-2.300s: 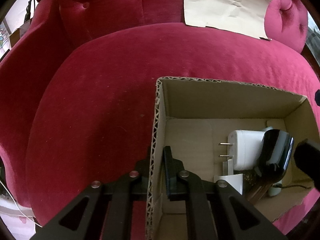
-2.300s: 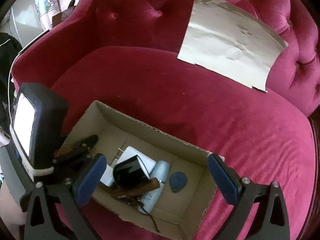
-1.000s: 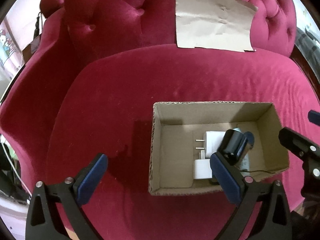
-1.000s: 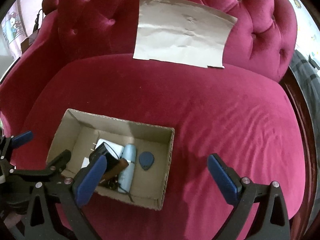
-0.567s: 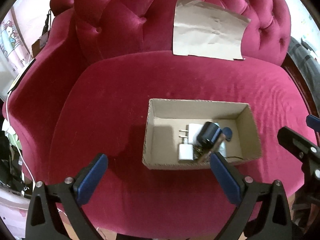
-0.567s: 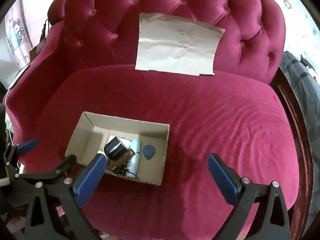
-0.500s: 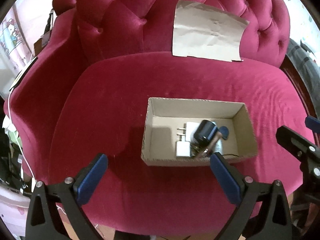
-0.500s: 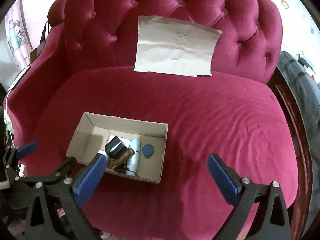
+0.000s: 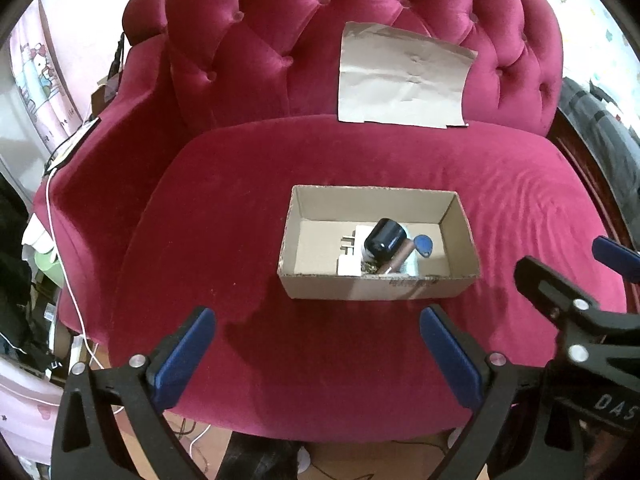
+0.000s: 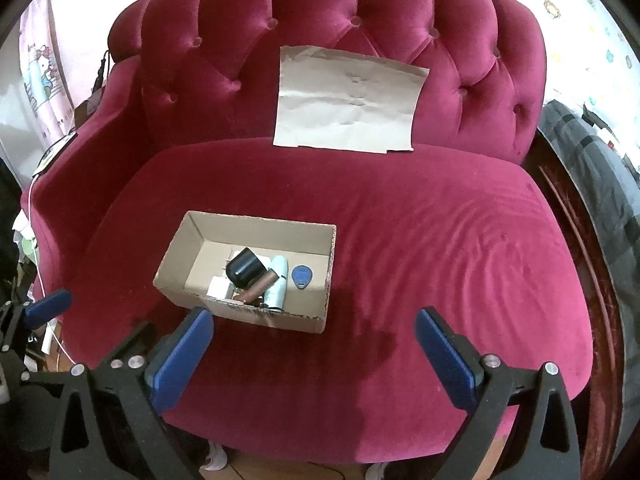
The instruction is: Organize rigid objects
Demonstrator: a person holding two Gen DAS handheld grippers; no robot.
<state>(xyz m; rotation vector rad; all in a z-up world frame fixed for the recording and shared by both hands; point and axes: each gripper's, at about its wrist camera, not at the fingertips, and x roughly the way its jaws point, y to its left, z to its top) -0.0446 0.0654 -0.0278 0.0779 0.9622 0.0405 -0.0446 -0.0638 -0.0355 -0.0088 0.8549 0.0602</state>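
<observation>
An open cardboard box [image 9: 460,216] sits on the seat of a red velvet sofa; it also shows in the right wrist view [image 10: 188,232]. Inside lie a black rounded device [image 9: 384,238], a white plug charger [image 9: 348,270], a brown stick [image 10: 258,286], a pale blue tube [image 10: 278,278] and a blue key fob [image 9: 424,246]. My left gripper [image 9: 316,356] is open and empty, held back from the sofa's front edge. My right gripper [image 10: 314,354] is open and empty, to the right of the box.
A creased sheet of brown paper [image 9: 400,80] leans on the tufted backrest. A white cable [image 9: 60,240] and clutter lie left of the sofa. A dark wooden frame and grey cloth [image 10: 592,184] stand at the right.
My left gripper let go of the box's left wall and opened. Both grippers have pulled back and up, away from the box. The box and its contents stay on the seat.
</observation>
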